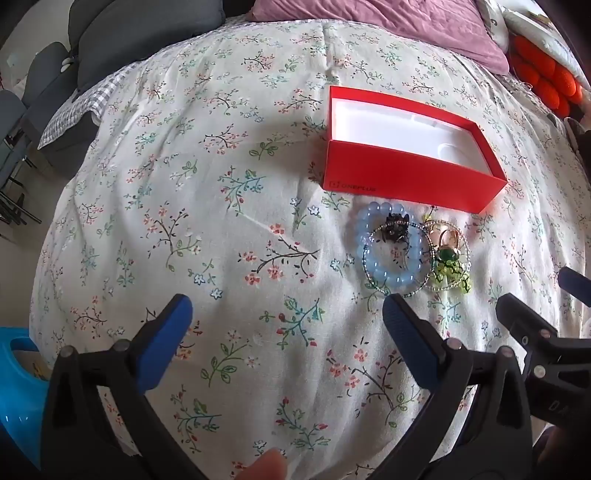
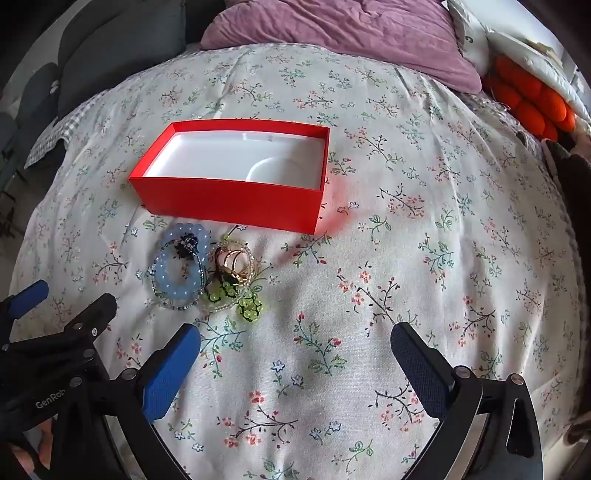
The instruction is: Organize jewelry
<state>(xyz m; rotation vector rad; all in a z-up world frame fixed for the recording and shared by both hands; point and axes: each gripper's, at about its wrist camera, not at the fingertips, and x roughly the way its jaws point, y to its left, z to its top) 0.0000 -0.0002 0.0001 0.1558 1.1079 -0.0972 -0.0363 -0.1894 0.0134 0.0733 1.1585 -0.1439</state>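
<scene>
An open red box (image 1: 406, 177) with a white empty inside lies on the floral bedspread; it also shows in the right wrist view (image 2: 229, 203). In front of it lies a pile of jewelry: a blue bead bracelet (image 1: 397, 273) (image 2: 173, 280), a dark charm (image 1: 395, 226), gold rings (image 1: 448, 236) (image 2: 232, 264), a green stone (image 1: 446, 254) and yellow-green beads (image 2: 249, 306). My left gripper (image 1: 286, 314) is open and empty, just in front and left of the pile. My right gripper (image 2: 295, 339) is open and empty, in front and right of the pile.
A purple pillow (image 2: 340, 33) lies at the head of the bed. An orange knitted thing (image 2: 528, 99) sits at the far right. Grey cushions (image 1: 140, 33) are at the far left. A blue plastic thing (image 1: 18, 387) is beside the bed at left.
</scene>
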